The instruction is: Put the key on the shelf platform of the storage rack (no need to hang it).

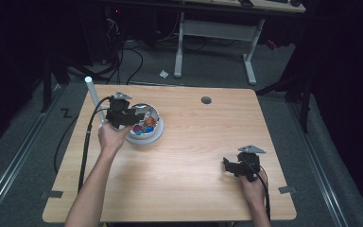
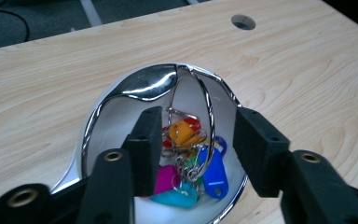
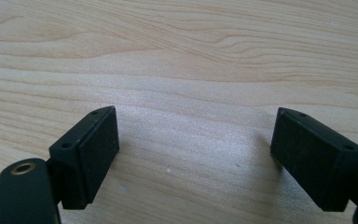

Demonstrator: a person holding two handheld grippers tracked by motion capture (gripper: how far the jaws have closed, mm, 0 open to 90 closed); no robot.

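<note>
A shiny metal bowl (image 1: 154, 133) (image 2: 144, 86) sits on the wooden table at the left, holding several coloured key tags (image 2: 189, 161) (image 1: 146, 125) on wire rings. My left gripper (image 1: 131, 116) (image 2: 193, 140) hovers over the bowl's near rim, open, its jaws either side of the tags with nothing held. My right gripper (image 1: 228, 166) (image 3: 193, 154) rests low at the table's right front, open wide over bare wood.
A white tube (image 1: 92, 94) stands at the table's left edge beside the bowl. A round cable hole (image 1: 206, 100) (image 2: 243, 21) lies at the far middle. Beyond the table (image 1: 194, 142), another desk's white legs (image 1: 179, 45) and cables on the floor.
</note>
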